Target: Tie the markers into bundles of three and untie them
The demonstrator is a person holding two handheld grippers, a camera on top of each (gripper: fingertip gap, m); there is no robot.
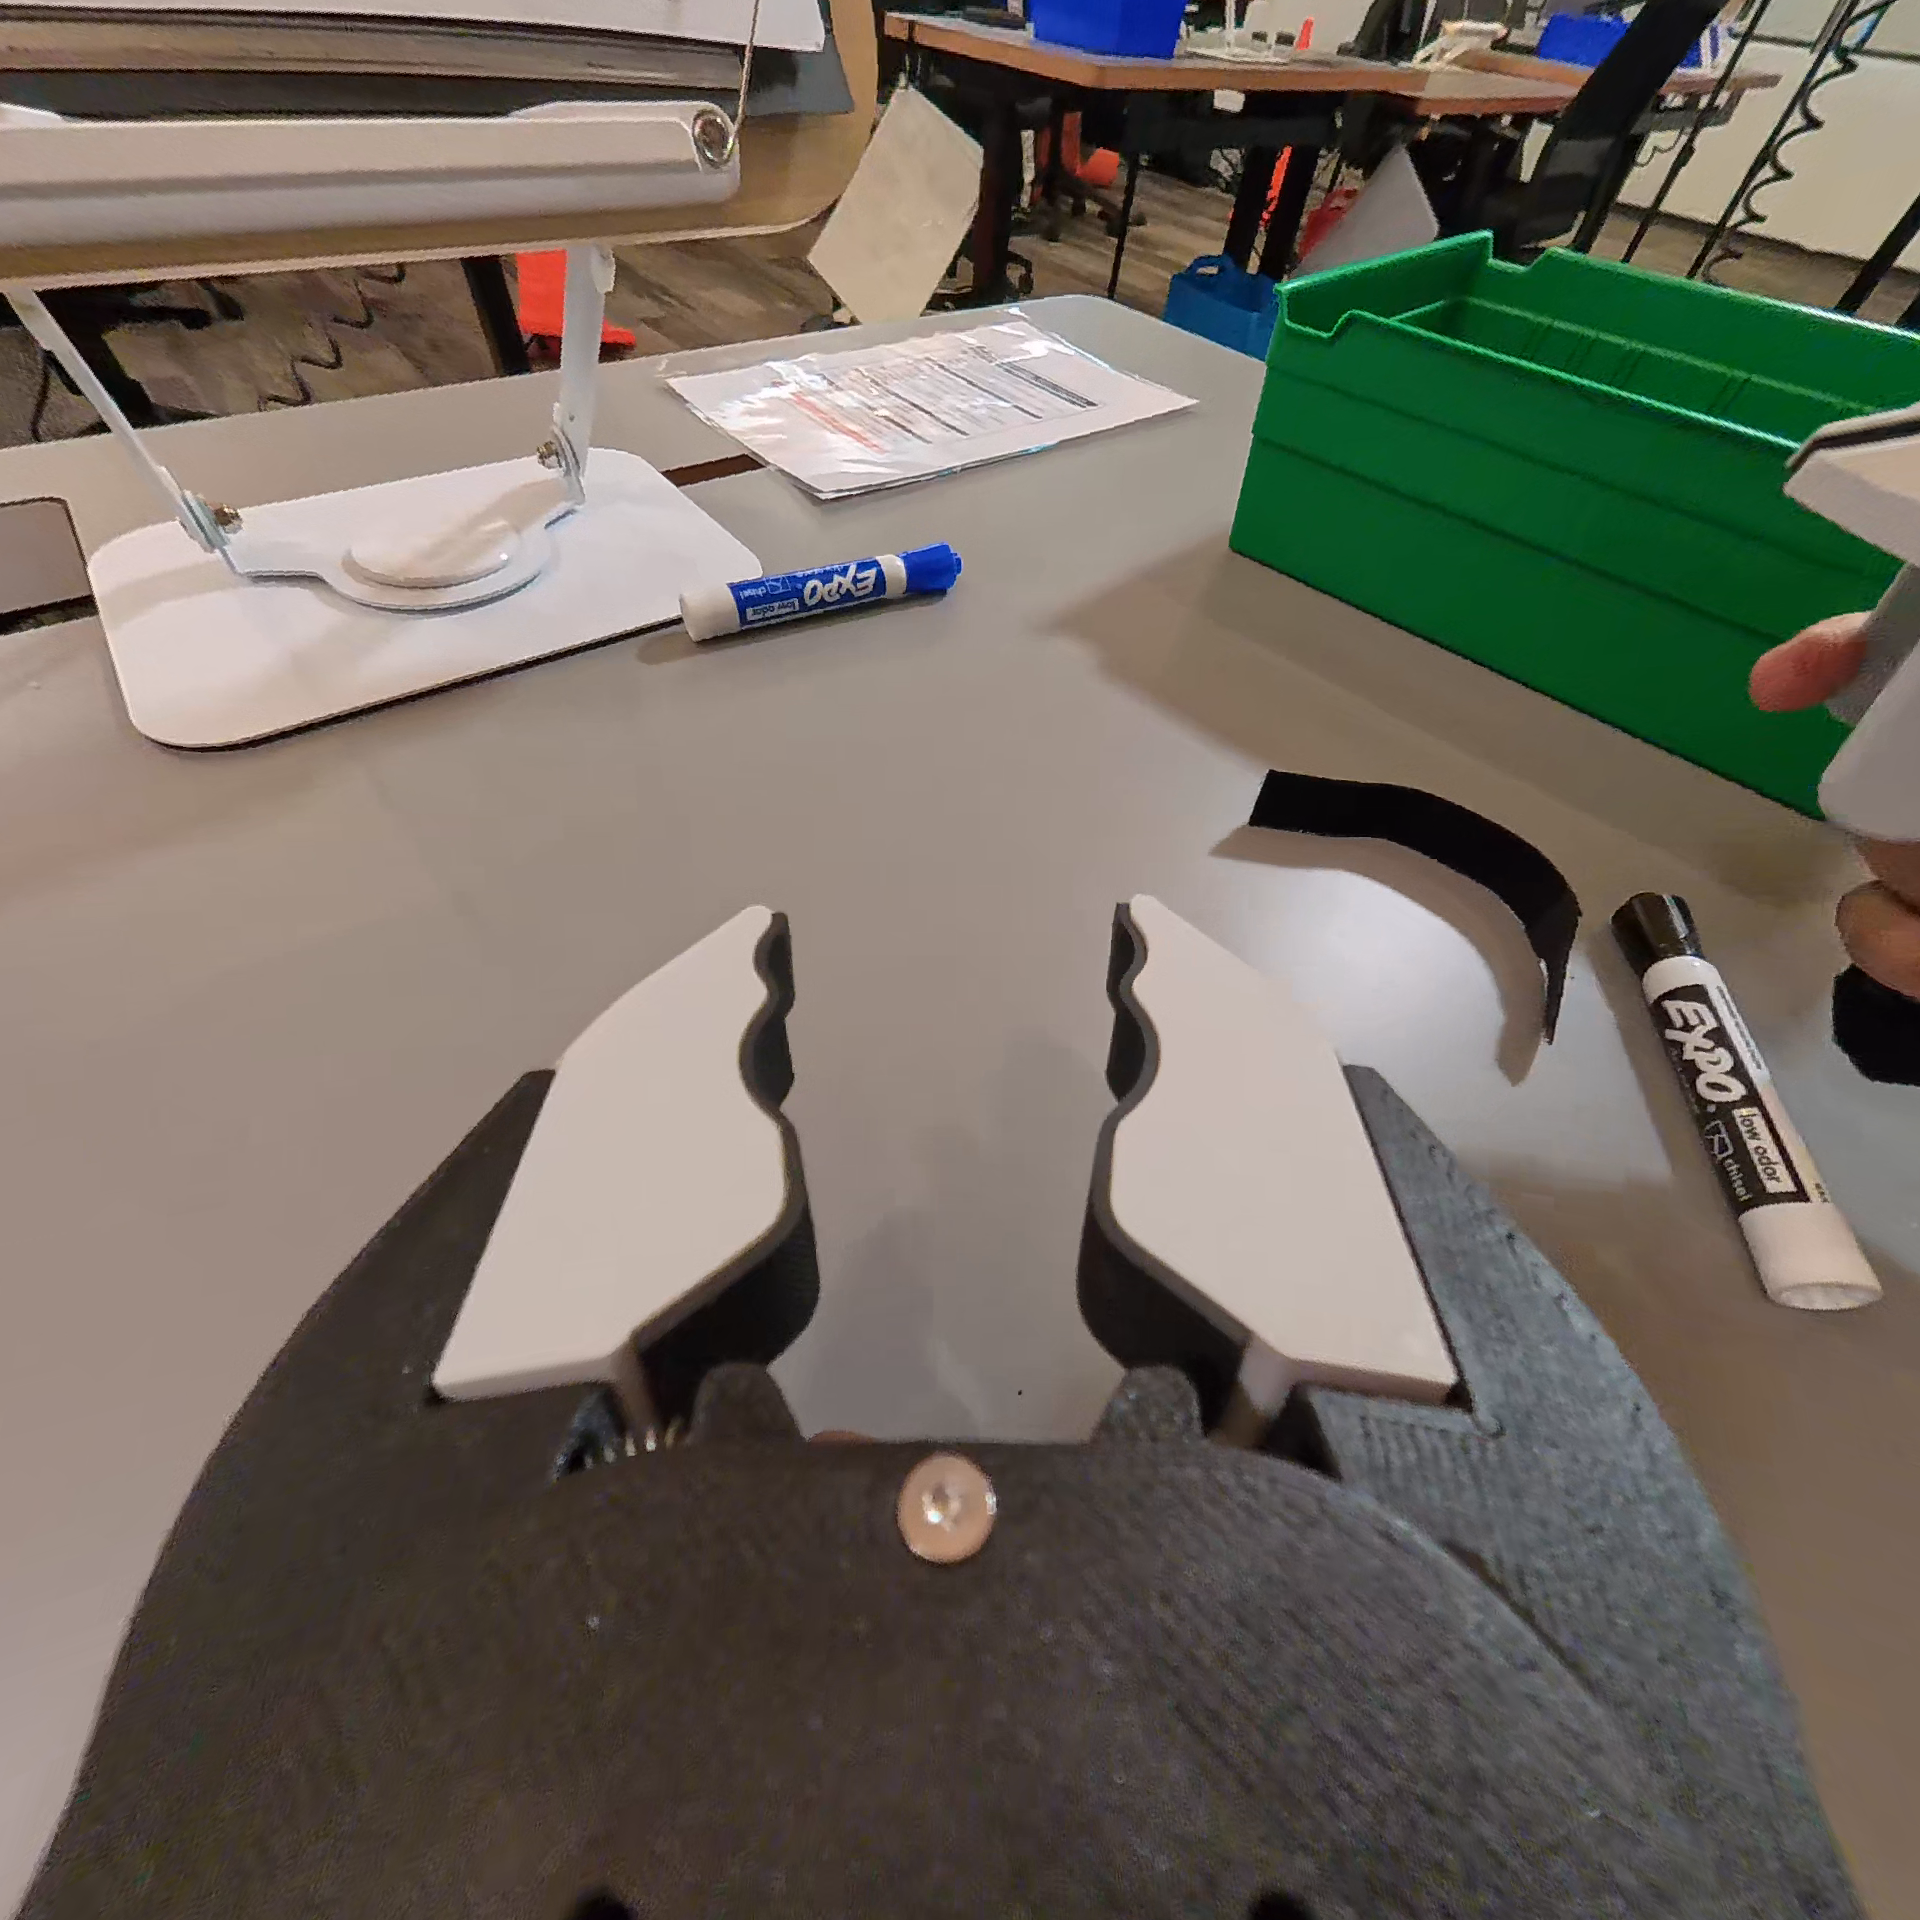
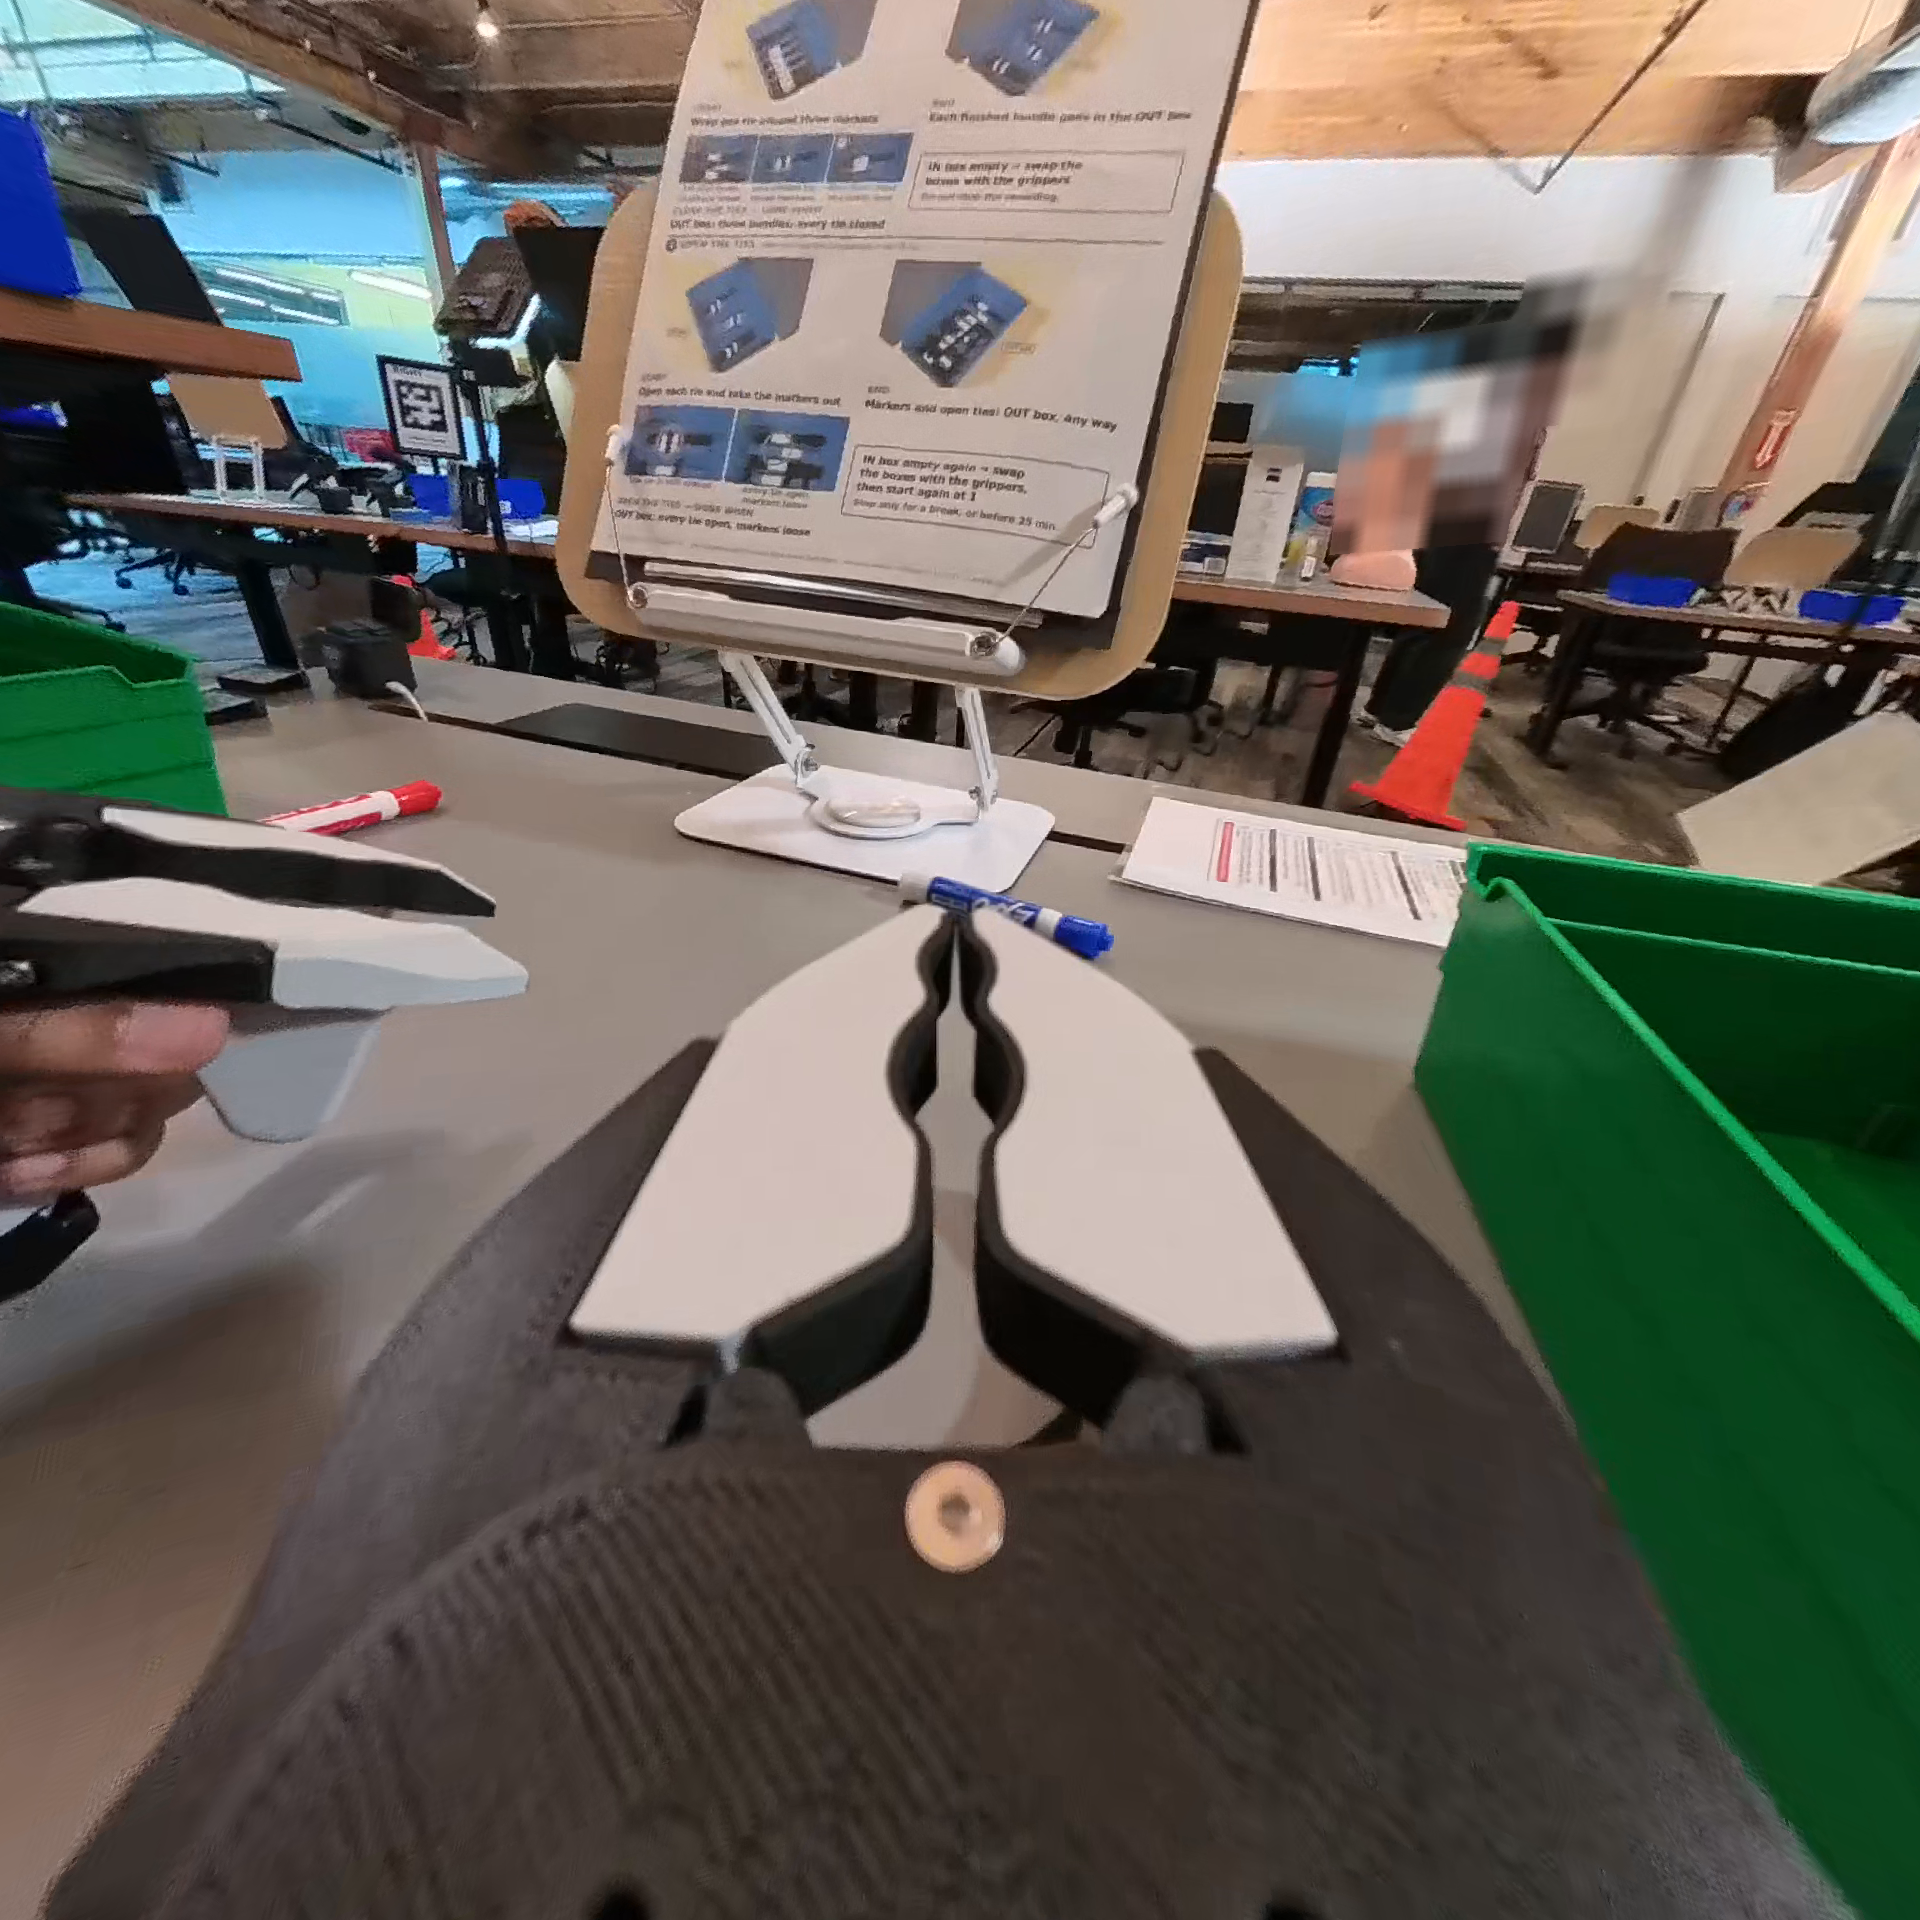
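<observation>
While nothing is bundled yet, the left wrist view shows the left gripper (image 1: 951, 940) hovering over bare grey worktop (image 1: 520, 883) with its jaws spread wide and empty. A blue marker (image 1: 821, 592) lies well ahead by the white stand base (image 1: 312, 623), long axis running left to right, blue cap to the right. A black marker (image 1: 1745, 1101) lies to the right, running near to far, cap at the far end. A black strap (image 1: 1455, 842), probably the tie, curls just beside it, and a green bin (image 1: 1538, 540) stands beyond.

From the right wrist view, the right gripper (image 2: 954, 920) has its jaws pressed together on nothing. The blue marker (image 2: 1013, 914) lies just past the tips, crosswise, cap to the right. A red marker (image 2: 358, 805) rests far left, cap right, near a second green bin (image 2: 94, 707). The left gripper (image 2: 499, 940) shows side-on at the left.

I'd judge gathering comes first: take each marker across its middle, square to the barrel, and lay all three parallel beside the strap.
</observation>
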